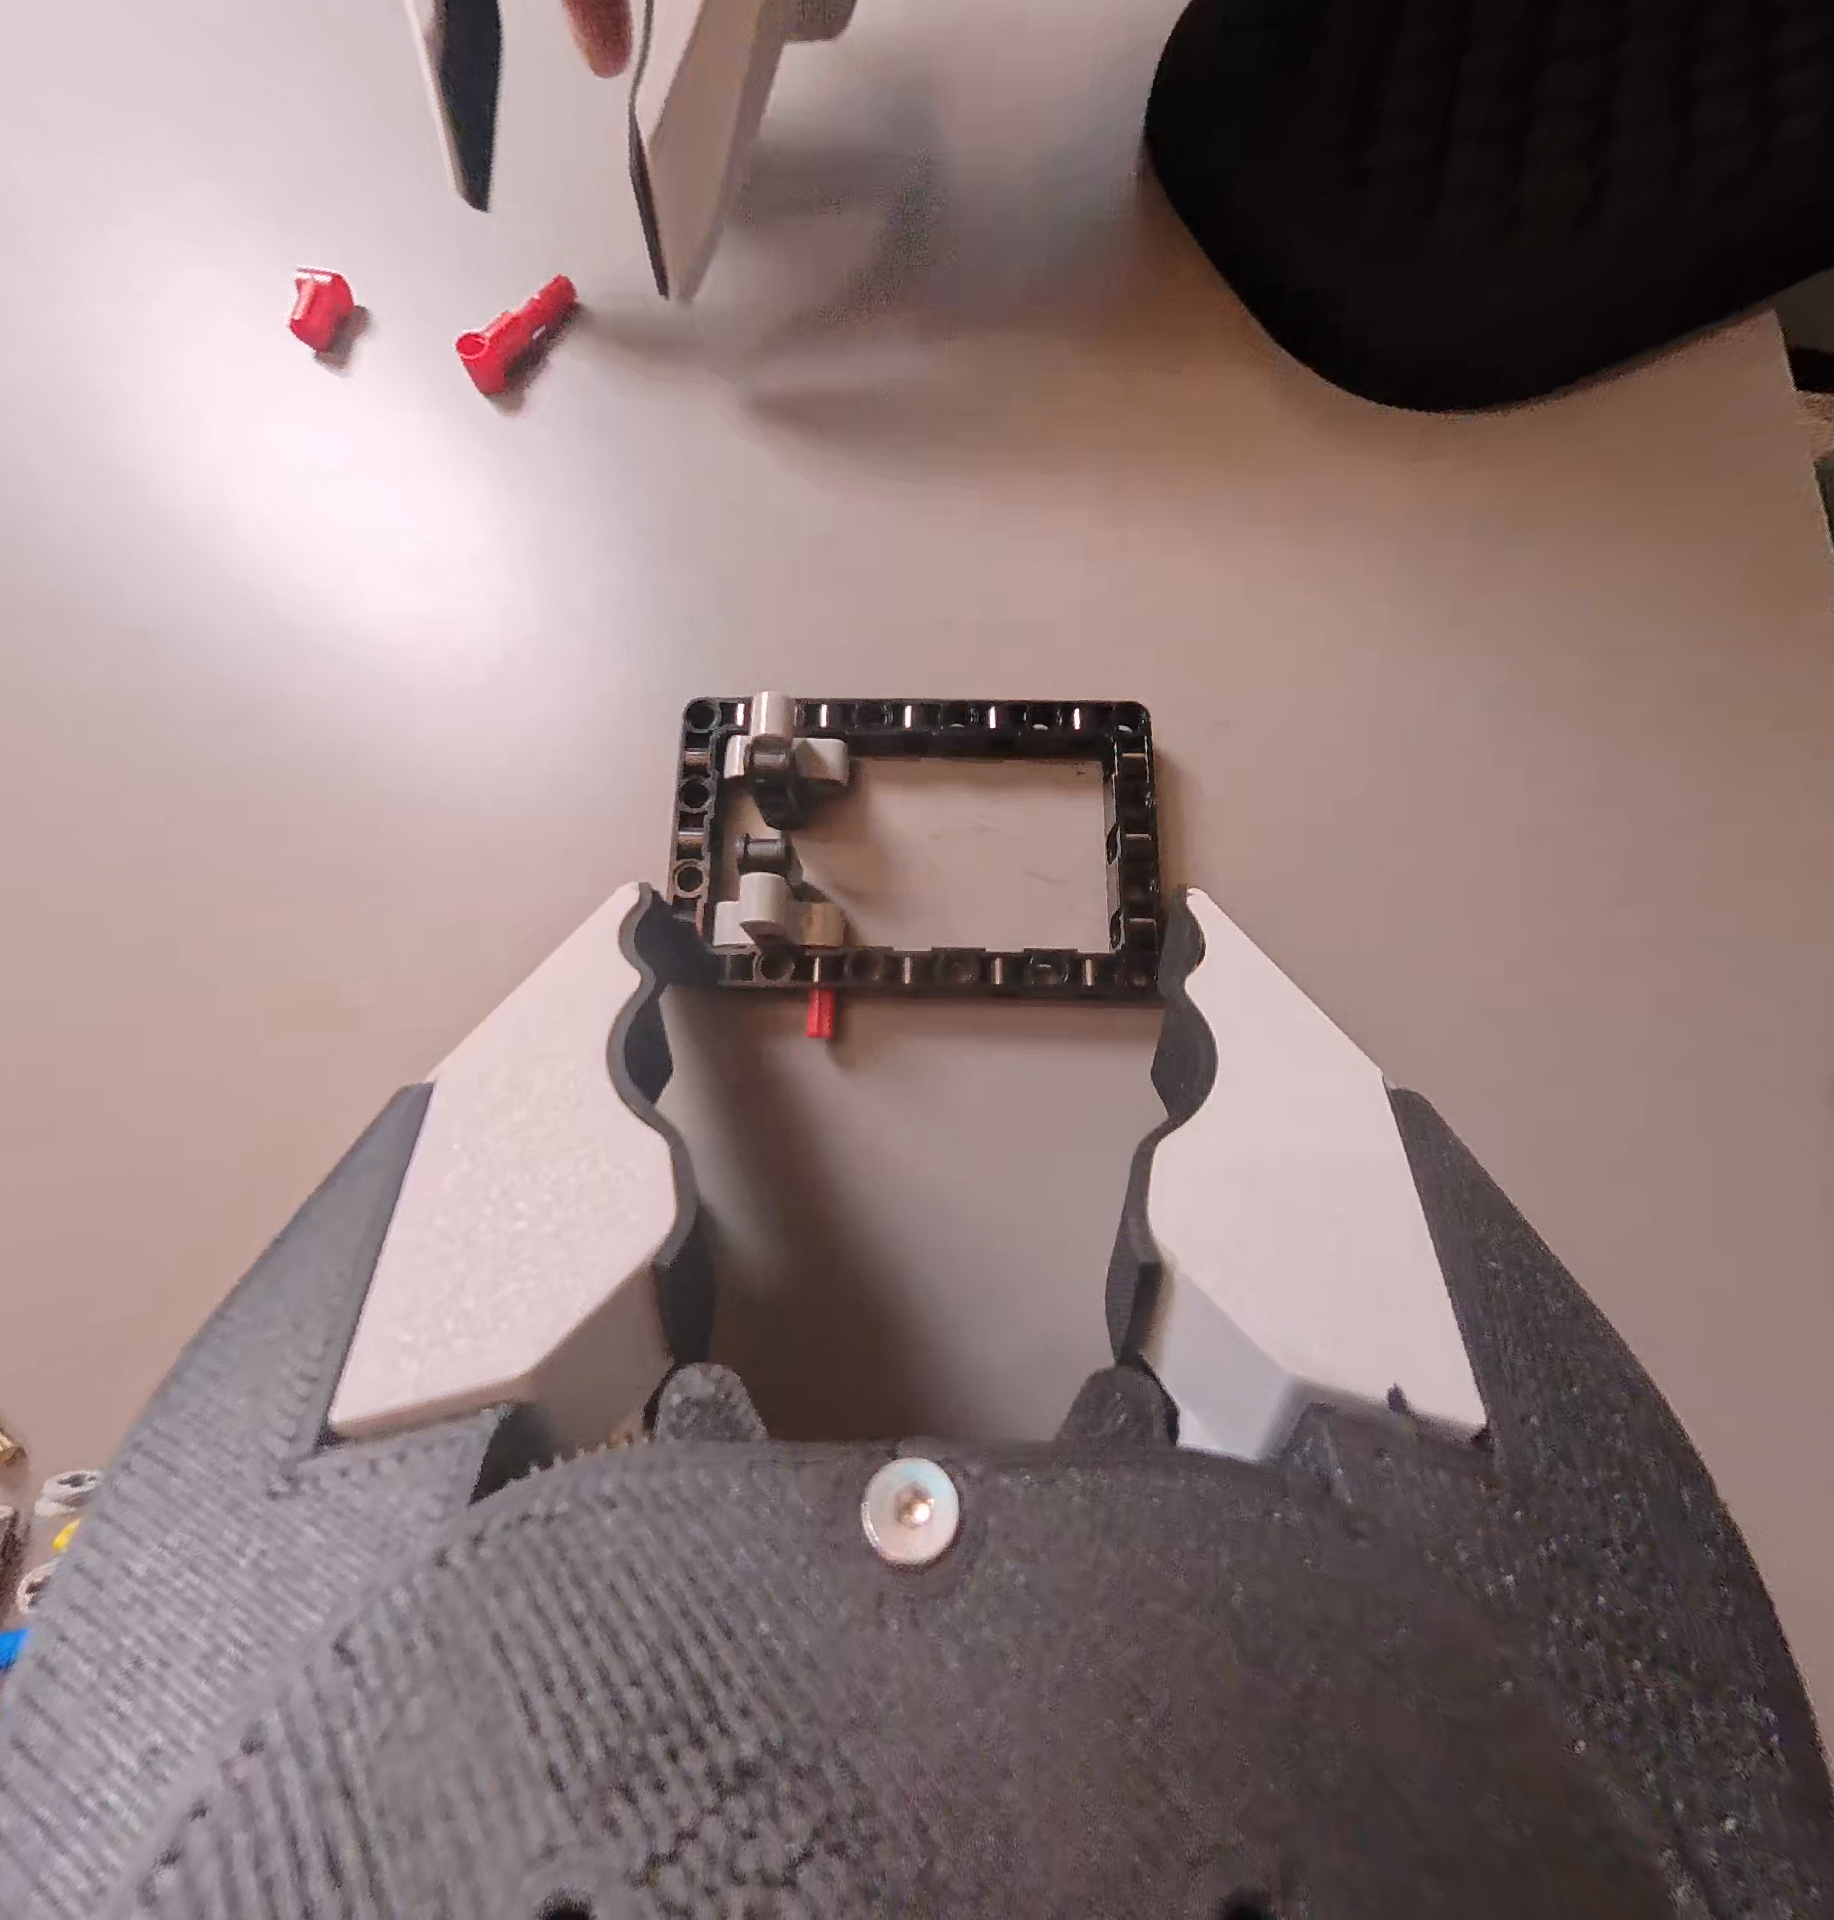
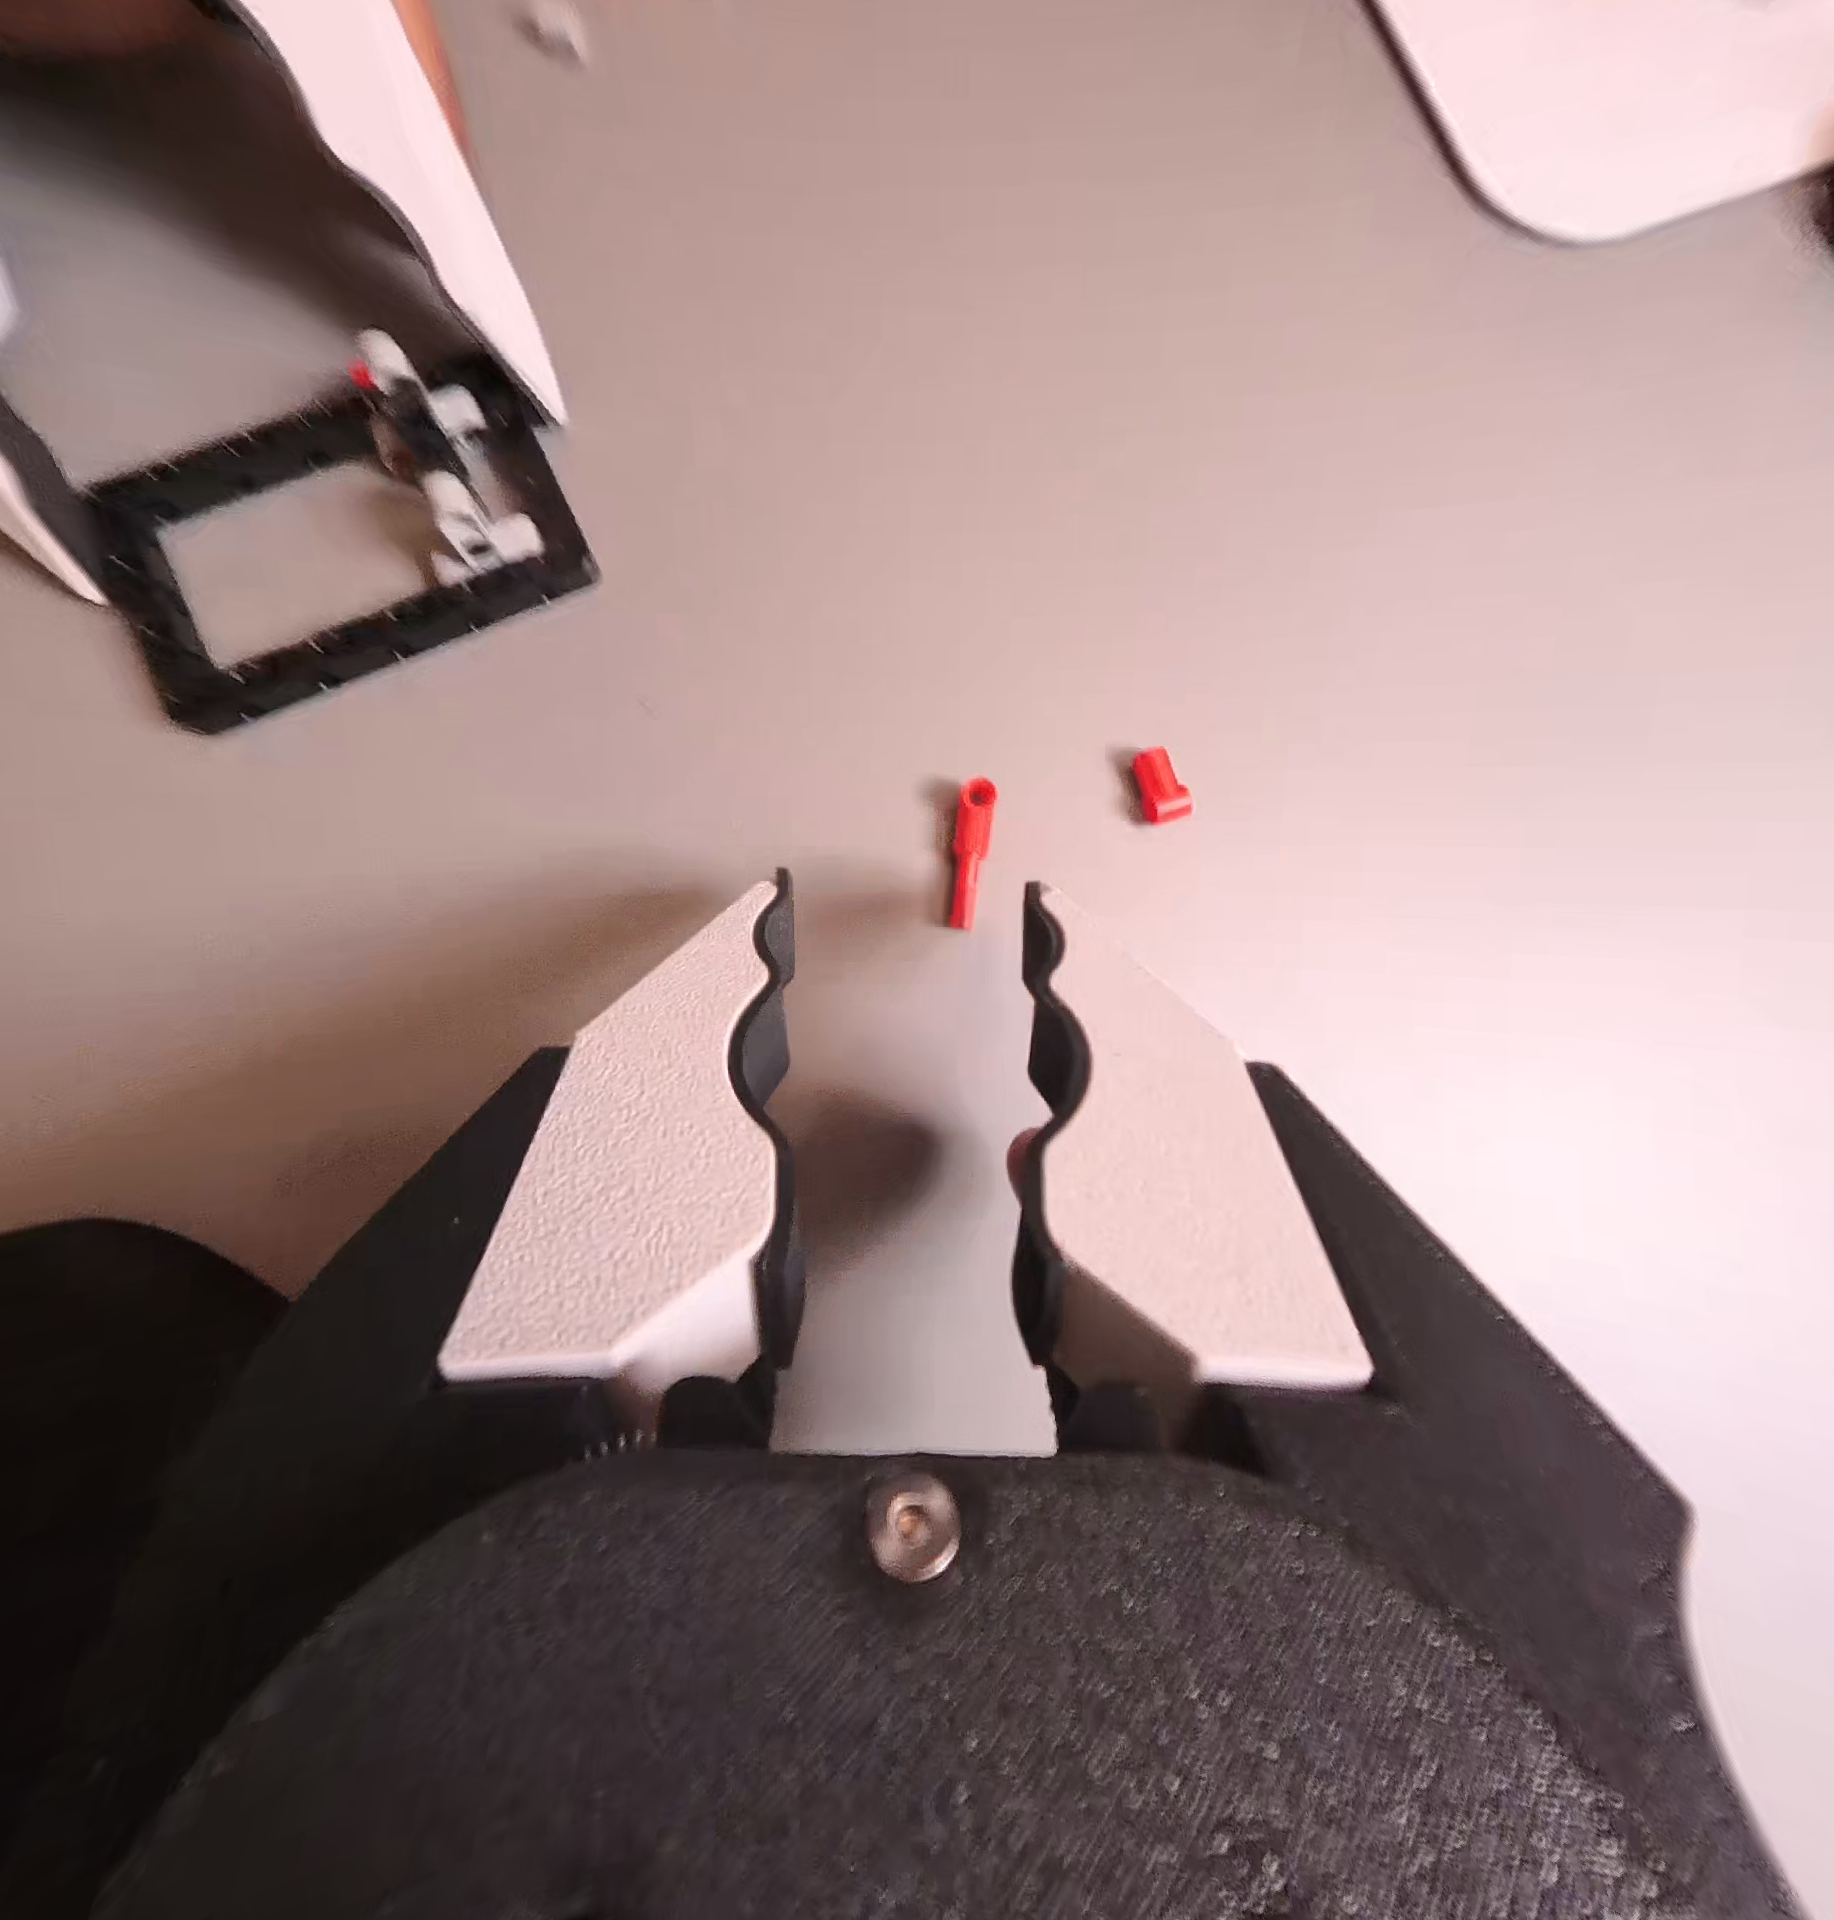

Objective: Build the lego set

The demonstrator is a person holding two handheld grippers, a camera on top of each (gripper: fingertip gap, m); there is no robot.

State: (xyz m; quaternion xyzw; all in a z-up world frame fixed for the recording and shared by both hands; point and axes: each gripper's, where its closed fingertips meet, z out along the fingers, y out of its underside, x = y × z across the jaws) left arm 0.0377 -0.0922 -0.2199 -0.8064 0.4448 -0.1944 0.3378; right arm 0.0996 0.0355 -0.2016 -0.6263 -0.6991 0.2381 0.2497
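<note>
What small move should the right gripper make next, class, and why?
Probably ease the right gripper forward and close on the long red pin. Its jaws stand open and empty, and the pin lies on the table just beyond the tips, roughly in line with the gap. The left gripper already brackets the black frame, so the frame looks steadied to receive a part.

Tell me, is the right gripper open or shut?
Open: the right gripper shows bare table between its fingers, with the long red pin lying just ahead.
</note>
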